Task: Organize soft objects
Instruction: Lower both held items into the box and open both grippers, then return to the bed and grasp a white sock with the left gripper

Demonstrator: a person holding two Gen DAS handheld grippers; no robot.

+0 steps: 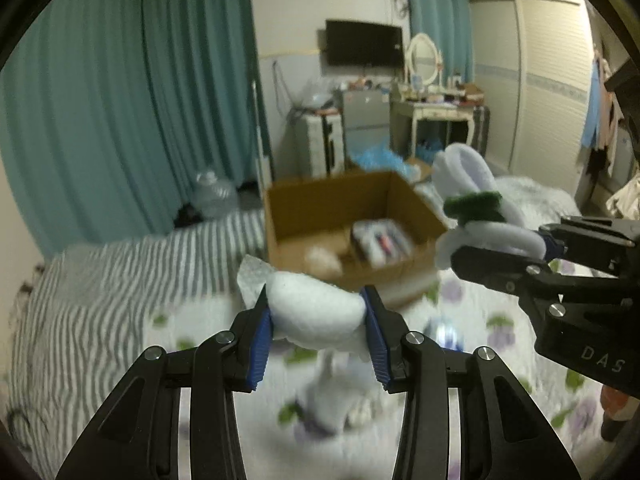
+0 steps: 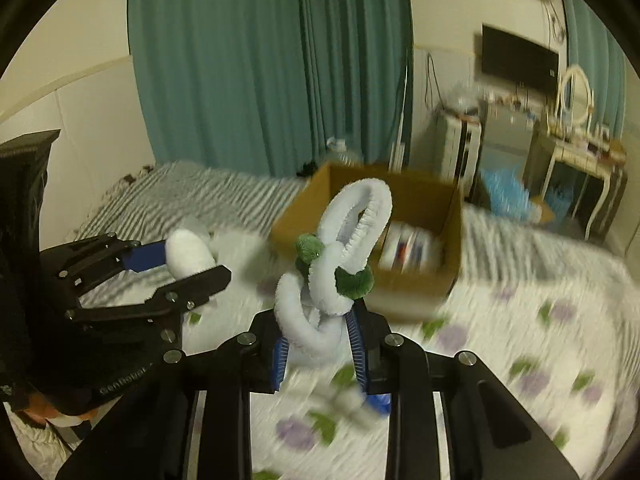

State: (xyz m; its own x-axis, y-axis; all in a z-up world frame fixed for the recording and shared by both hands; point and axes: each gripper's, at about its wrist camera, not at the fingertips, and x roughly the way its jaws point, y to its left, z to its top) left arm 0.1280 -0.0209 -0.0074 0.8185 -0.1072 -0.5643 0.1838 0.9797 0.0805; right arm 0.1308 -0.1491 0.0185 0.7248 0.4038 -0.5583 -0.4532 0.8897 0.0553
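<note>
My left gripper point(image 1: 318, 322) is shut on a white fluffy pad point(image 1: 316, 316) and holds it above the flowered bed; it also shows in the right wrist view point(image 2: 188, 258) at left. My right gripper point(image 2: 318, 340) is shut on a pale looped plush toy with green pompoms point(image 2: 340, 248), held up in the air; it shows in the left wrist view point(image 1: 480, 212) at right. An open cardboard box point(image 1: 304, 200) sits on the bed ahead, with a few items inside. Another pale soft toy point(image 1: 336, 400) lies blurred on the bed below my left gripper.
The bed has a striped sheet point(image 1: 112, 280) at left and a flowered cover point(image 1: 500, 328) at right. Teal curtains point(image 1: 132, 100), a water jug point(image 1: 212, 196), a small fridge point(image 1: 362, 120) and a dressing table point(image 1: 432, 108) stand beyond the bed.
</note>
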